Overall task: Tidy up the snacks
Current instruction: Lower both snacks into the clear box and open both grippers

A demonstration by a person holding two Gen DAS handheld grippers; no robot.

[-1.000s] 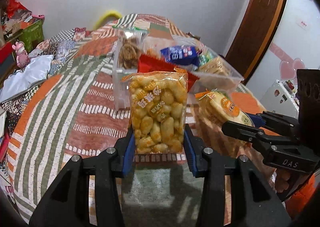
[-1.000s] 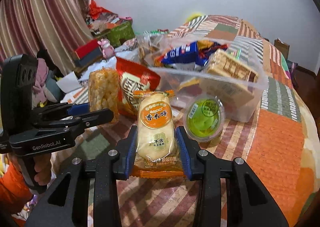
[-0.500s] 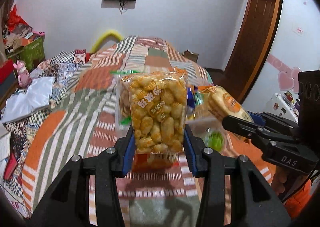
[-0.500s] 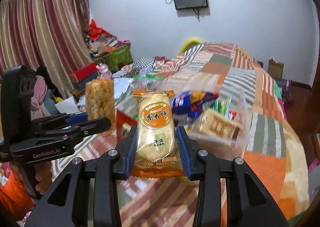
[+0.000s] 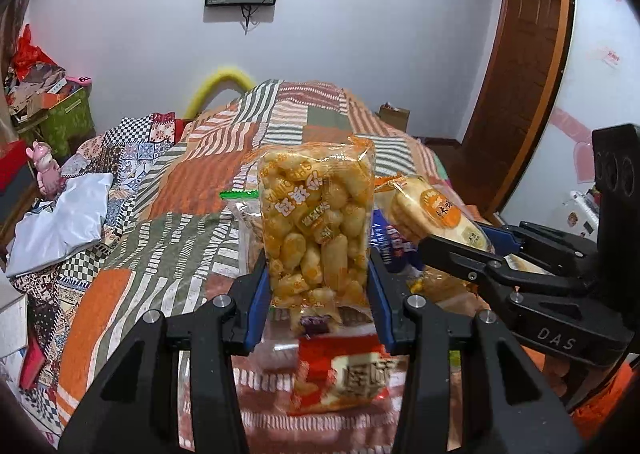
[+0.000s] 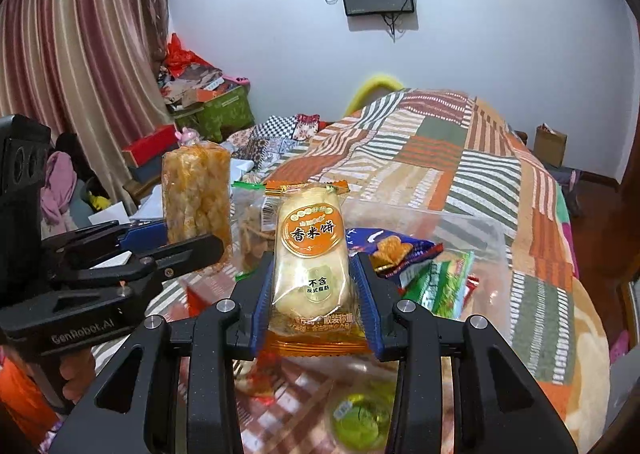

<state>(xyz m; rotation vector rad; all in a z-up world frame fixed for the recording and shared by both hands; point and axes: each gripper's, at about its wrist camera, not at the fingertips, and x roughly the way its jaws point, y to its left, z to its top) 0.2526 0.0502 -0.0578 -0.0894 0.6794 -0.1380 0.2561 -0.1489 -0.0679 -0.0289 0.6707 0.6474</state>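
My left gripper (image 5: 318, 294) is shut on a clear bag of yellow puffed snacks (image 5: 316, 226), held upright above the bed. It also shows in the right wrist view (image 6: 196, 194). My right gripper (image 6: 312, 298) is shut on a rice cracker pack with an orange label (image 6: 312, 254), also held up; it shows in the left wrist view (image 5: 436, 210). A clear plastic bin (image 6: 460, 222) with a blue chip bag (image 6: 392, 250) and a green packet (image 6: 440, 282) lies ahead. A red snack bag (image 5: 344, 374) lies below my left gripper.
A patchwork quilt (image 6: 420, 158) covers the bed. A green jelly cup (image 6: 360, 418) lies below my right gripper. A zip bag of brown snacks (image 6: 256, 230) stands by the bin. Clutter and boxes (image 6: 212, 110) line the left wall; a wooden door (image 5: 520, 66) is at right.
Both grippers have risen with their packs and tilted upward; the bin and the red bag have dropped lower in view. Both grips are unchanged.
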